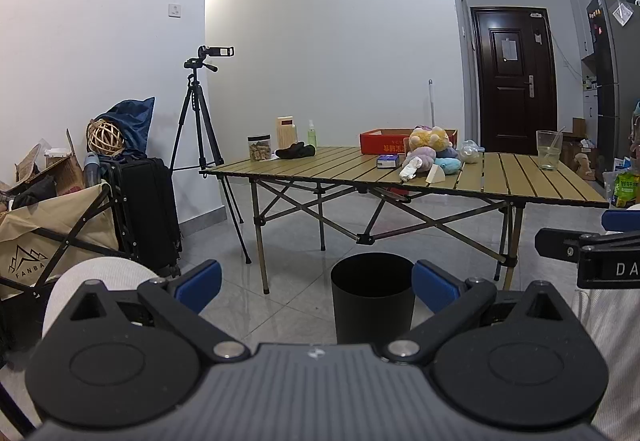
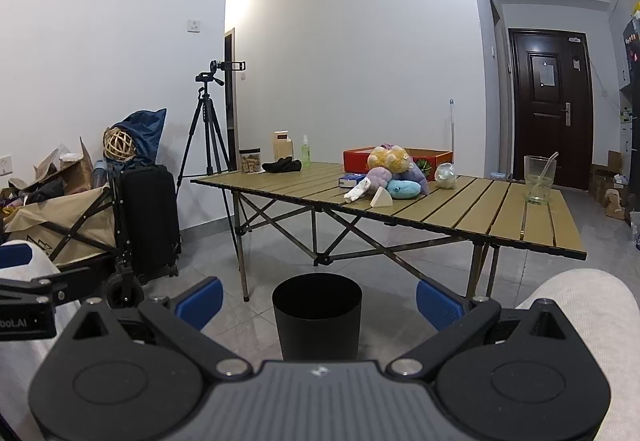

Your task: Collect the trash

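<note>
A black trash bin [image 1: 372, 297] stands on the tiled floor in front of the folding table [image 1: 520, 181]; it also shows in the right wrist view [image 2: 317, 315]. On the table lie a crumpled white wrapper [image 1: 411, 168] [image 2: 358, 191], a white paper wedge [image 1: 436, 174] [image 2: 381, 197] and a crumpled clear plastic ball [image 1: 470, 153] [image 2: 446, 175]. My left gripper [image 1: 316, 283] is open and empty, low and well short of the table. My right gripper [image 2: 318, 301] is open and empty too, beside it.
On the table stand plush toys [image 2: 394, 171], a red box [image 2: 424, 157], a blue-white pack [image 2: 352, 180], a glass with a straw [image 2: 539, 179], a jar, a green spray bottle and a black cloth. A tripod [image 2: 208, 129], suitcase [image 2: 150, 221] and cart stand left.
</note>
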